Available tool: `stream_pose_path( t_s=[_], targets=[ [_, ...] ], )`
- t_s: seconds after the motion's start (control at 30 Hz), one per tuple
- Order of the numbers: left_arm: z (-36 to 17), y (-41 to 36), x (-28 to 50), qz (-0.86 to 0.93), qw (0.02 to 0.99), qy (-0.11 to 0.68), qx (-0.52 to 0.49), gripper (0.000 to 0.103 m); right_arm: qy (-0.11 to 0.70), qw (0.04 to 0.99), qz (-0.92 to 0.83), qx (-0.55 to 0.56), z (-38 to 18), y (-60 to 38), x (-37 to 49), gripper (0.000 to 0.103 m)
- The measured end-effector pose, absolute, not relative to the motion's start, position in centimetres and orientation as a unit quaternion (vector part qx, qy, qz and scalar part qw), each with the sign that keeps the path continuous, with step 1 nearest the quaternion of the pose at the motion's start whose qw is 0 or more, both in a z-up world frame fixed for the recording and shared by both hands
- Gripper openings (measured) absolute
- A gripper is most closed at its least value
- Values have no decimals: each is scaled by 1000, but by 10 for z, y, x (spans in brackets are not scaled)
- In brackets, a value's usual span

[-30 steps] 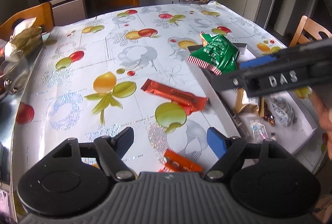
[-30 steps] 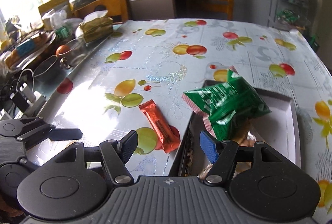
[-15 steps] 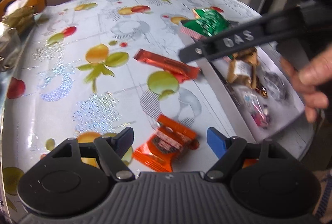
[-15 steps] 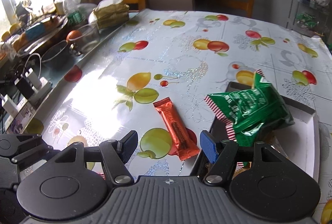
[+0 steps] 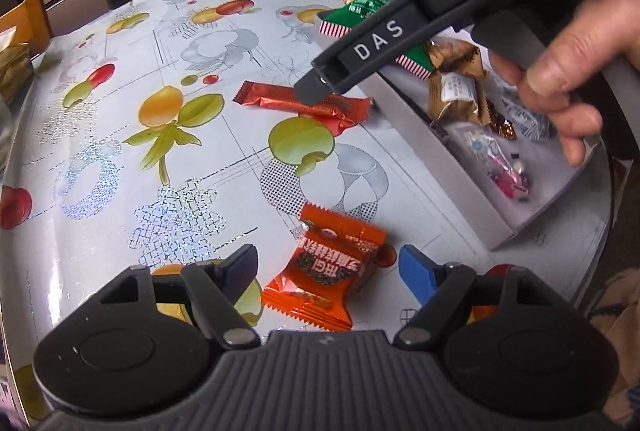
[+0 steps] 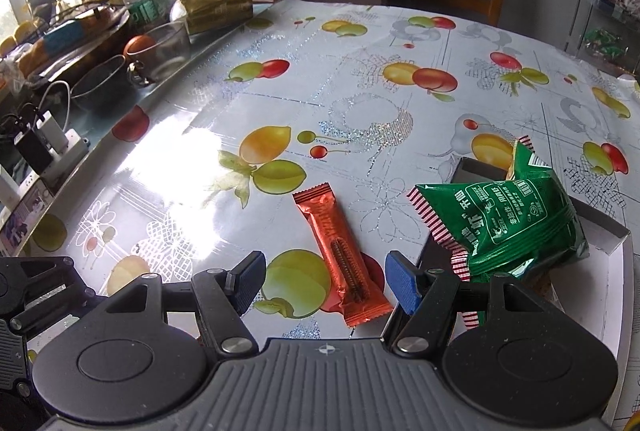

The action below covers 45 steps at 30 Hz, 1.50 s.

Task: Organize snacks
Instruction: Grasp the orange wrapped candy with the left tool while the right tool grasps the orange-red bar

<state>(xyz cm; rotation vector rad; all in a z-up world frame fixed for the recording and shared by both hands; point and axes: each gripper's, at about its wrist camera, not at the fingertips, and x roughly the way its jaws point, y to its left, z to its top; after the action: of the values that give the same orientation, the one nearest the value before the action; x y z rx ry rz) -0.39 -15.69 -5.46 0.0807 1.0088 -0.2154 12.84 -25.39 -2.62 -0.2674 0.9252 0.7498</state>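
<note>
sorting partly done: green bag [image 6: 516, 219] + small snacks in box [image 5: 452, 167] by table's right edge; red bar [image 6: 344, 251], orange pack [image 5: 332, 267] left out, prob. next. both grippers [image 5: 328, 267] [image 6: 324, 279] gape, empty.

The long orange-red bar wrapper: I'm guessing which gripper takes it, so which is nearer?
Right. The right gripper has the long orange-red bar wrapper lying between its open fingers. The left gripper hangs over the square orange packet, farther off.

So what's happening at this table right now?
A person is tidying snacks into a white box using two handheld grippers. The left gripper hovers with open jaws around an orange snack packet; the right gripper frames a red wafer bar. Neither is gripped. A green bag lies in the box.
</note>
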Motion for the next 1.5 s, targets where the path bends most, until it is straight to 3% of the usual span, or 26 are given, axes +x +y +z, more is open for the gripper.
stream_pose_path(
  t_s=[0.9,1.33,1.5],
  targets=[
    [-76,-155,7,-178,847,494,80,78,447,802,349,-188,-68,-219,153,64],
    [-76,-161,4,-188,840,498,103,78,441,796,361,-202,-69,-217,147,46],
    [-76,-163,2,-187,840,498,104,77,440,797,361,-200,-70,-217,148,45]
  ],
)
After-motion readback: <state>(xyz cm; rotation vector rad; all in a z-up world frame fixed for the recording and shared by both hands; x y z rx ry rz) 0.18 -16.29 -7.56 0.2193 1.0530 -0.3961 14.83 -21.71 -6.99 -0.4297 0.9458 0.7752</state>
